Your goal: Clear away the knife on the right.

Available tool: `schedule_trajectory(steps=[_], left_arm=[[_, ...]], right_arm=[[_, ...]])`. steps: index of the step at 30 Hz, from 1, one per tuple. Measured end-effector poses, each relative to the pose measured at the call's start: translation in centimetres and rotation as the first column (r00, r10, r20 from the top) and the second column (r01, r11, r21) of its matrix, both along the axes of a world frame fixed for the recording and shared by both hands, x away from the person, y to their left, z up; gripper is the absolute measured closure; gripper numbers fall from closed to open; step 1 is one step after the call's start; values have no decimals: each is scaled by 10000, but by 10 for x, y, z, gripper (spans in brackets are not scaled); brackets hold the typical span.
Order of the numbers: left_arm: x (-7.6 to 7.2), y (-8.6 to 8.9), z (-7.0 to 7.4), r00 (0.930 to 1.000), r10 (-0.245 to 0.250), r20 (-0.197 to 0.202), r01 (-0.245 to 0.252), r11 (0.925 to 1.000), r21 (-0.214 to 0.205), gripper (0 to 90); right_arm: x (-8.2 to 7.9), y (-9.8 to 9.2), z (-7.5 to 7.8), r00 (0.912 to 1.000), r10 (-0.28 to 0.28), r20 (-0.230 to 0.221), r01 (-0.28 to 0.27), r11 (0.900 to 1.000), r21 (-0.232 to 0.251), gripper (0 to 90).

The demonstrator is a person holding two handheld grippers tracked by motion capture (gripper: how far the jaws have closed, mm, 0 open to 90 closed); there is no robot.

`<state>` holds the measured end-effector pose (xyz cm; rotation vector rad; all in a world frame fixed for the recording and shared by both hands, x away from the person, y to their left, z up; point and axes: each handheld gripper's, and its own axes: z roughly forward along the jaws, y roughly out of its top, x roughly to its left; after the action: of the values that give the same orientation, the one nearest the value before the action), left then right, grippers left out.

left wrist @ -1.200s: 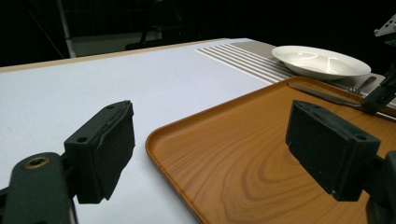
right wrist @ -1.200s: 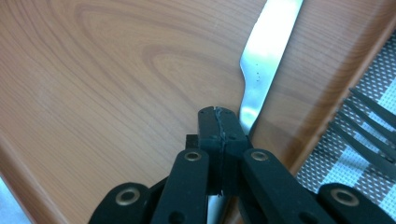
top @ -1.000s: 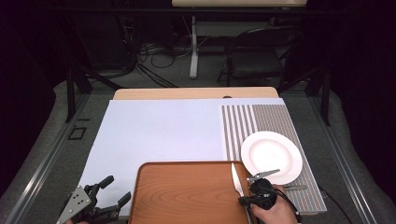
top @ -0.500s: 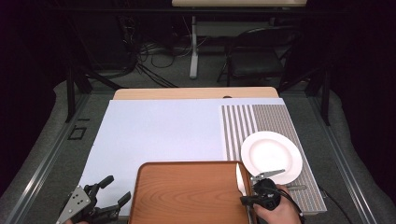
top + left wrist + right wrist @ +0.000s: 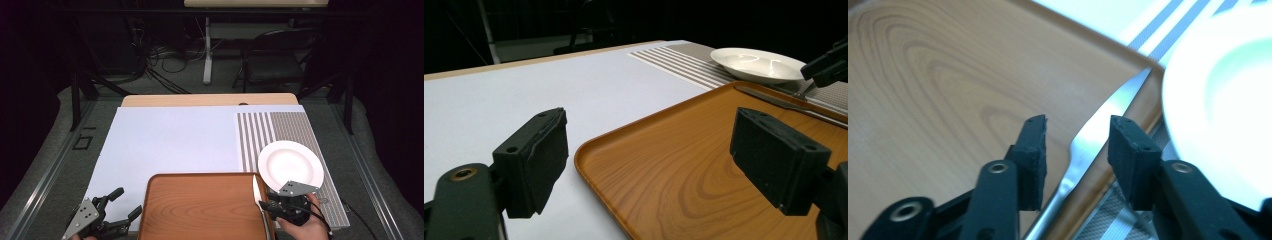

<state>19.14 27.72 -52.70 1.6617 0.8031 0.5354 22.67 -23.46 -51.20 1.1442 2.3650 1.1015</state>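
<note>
High view: the wooden tray point(image 5: 200, 210) sits at the near edge of the white table cover point(image 5: 170, 145). The knife point(image 5: 258, 195) lies along the tray's right rim, blade tip pointing away from the person. The white plate point(image 5: 290, 162) rests on the striped placemat point(image 5: 285, 130), just beside the tray's far right corner. The right gripper point(image 5: 267, 206) is held by a hand point(image 5: 305, 227) over the knife's handle end. The left gripper point(image 5: 122, 202) hovers at the tray's near left corner, jaws spread, nothing between them.

Left gripper view: both black pads stand wide apart (one over the table cover point(image 5: 524, 90), one over the tray point(image 5: 684, 165)). The plate point(image 5: 759, 62) and the knife point(image 5: 784, 102) appear far off at upper right, with part of the right gripper above them.

Right gripper view: the jaws have just been opening and now straddle the knife point(image 5: 1098, 130) without pressing it; a gap shows on each side of the metal. The knife rests on the tray point(image 5: 938, 75) rim, next to the plate point(image 5: 1228, 90).
</note>
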Motion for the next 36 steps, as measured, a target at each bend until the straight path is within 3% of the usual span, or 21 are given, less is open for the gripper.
schedule_trajectory(steps=[6,9,13,18,22,25,27,36], left_arm=[[1,-1,-1,10000,-43,-44,43,10000,-12,158],[1,-1,-1,9999,-47,-90,47,10000,-9,158],[2,-1,-2,9999,2,-135,-2,10000,-12,158],[2,0,-1,9999,46,-116,-46,10000,14,158],[3,-1,-2,9999,74,-106,-74,10000,-8,158],[4,-1,-2,9999,63,-127,-63,10000,-10,158],[4,-1,-2,9999,83,-117,-83,10000,-18,158],[5,0,-2,9998,58,-171,-57,10000,29,158]], right_arm=[[2,-7,-4,9959,77,905,-66,9999,-125,612],[1,-10,-4,9983,-45,586,40,10000,74,564],[1,-15,-1,9923,48,1237,-24,9998,-194,523],[3,-30,2,9891,-597,1343,622,9980,-144,412],[5,-44,4,9807,-1363,1404,1369,9906,50,208],[5,-53,4,9754,-1492,1621,1530,9882,-110,93],[6,-57,3,9718,-1733,1599,1750,9846,34,11],[8,-67,3,9628,-2132,1661,2176,9760,-88,0]])
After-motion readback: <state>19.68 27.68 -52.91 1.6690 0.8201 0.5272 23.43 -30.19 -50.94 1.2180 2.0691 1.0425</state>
